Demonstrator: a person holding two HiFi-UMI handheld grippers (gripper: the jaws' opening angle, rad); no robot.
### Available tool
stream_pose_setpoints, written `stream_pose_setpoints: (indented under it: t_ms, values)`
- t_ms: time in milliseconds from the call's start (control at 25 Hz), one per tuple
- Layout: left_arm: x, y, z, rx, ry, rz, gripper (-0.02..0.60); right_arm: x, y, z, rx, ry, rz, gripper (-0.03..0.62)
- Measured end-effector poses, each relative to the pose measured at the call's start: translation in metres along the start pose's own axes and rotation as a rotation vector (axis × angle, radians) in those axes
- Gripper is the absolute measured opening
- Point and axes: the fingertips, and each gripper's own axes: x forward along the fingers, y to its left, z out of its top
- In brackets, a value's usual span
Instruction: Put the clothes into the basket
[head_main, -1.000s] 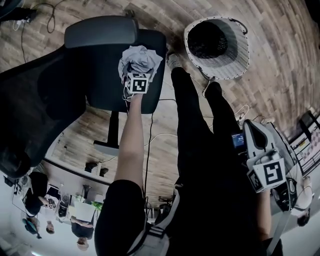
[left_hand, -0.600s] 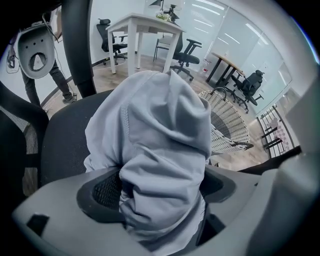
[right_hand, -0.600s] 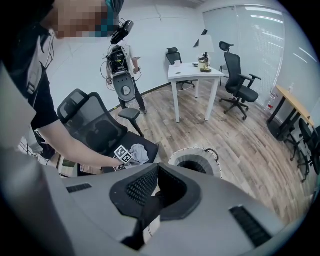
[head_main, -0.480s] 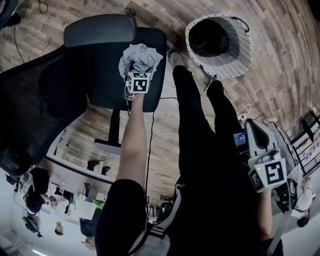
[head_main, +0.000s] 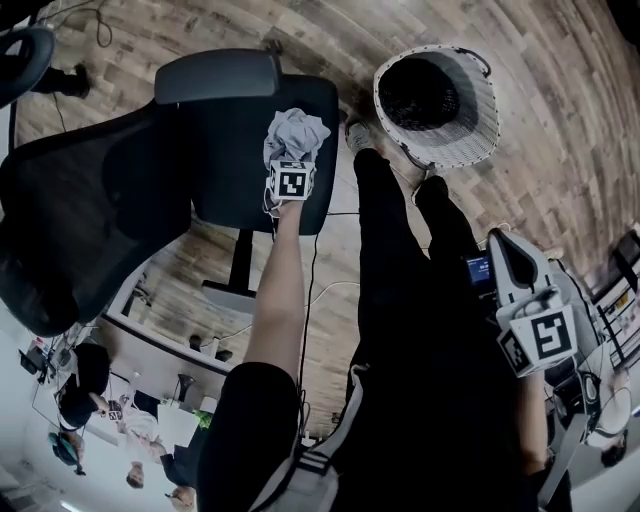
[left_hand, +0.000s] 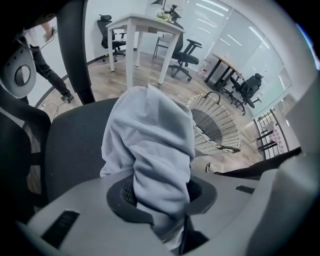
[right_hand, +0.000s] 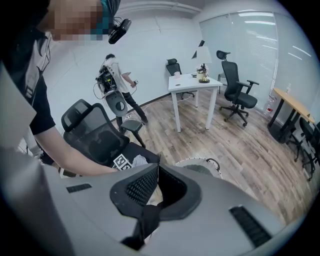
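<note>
A light grey garment (head_main: 297, 135) hangs bunched just above the black chair seat (head_main: 225, 150). My left gripper (head_main: 294, 158) points steeply down into it, and its jaws are closing with the cloth pinched between them. In the left gripper view the garment (left_hand: 150, 140) rises out of the left gripper (left_hand: 160, 192) and hides the fingertips. The white wicker basket (head_main: 472, 125) stands on the floor to the right of the chair and shows again as the basket (left_hand: 220, 130) past the cloth. My right gripper (head_main: 505, 255) hangs low at the right, jaws together on nothing, and the right gripper (right_hand: 157, 169) looks toward the basket (right_hand: 200, 167).
The chair's tall mesh backrest (head_main: 80, 230) fills the left. My legs (head_main: 400, 260) stand between chair and basket. Cables (head_main: 315, 270) trail over the wooden floor. A white table (right_hand: 192, 82), more office chairs and another person (right_hand: 117, 75) are farther off.
My left gripper has shut on the grey garment and lifted it a little off the seat. The right gripper has stayed where it was.
</note>
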Motion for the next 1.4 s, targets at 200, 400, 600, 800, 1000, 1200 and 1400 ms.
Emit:
stream_pose_setpoints:
  t_ms: [200, 400, 600, 800, 1000, 1200, 1400]
  values:
    - [-0.029, -0.012, -0.001, 0.02, 0.002, 0.004, 0.133, -0.012, 0.0, 0.013, -0.018, -0.074, 0.013, 0.017]
    - [-0.065, -0.019, -0.005, 0.029, -0.011, 0.013, 0.133, -0.023, 0.003, 0.024, -0.04, -0.145, 0.013, 0.017]
    - [-0.104, -0.041, -0.011, 0.105, -0.047, 0.005, 0.133, -0.038, 0.003, 0.027, -0.058, -0.21, 0.011, 0.017]
    - [-0.138, -0.069, 0.0, 0.136, -0.113, -0.037, 0.133, -0.051, -0.009, 0.035, -0.05, -0.291, -0.027, 0.017]
    - [-0.18, -0.105, 0.022, 0.151, -0.196, -0.097, 0.133, -0.067, -0.018, 0.038, -0.03, -0.34, -0.052, 0.017]
    - [-0.211, -0.135, 0.062, 0.224, -0.324, -0.137, 0.133, -0.073, -0.033, 0.028, -0.003, -0.357, -0.086, 0.017]
    - [-0.217, -0.161, 0.083, 0.329, -0.344, -0.162, 0.134, -0.083, -0.053, 0.009, 0.031, -0.341, -0.136, 0.017]
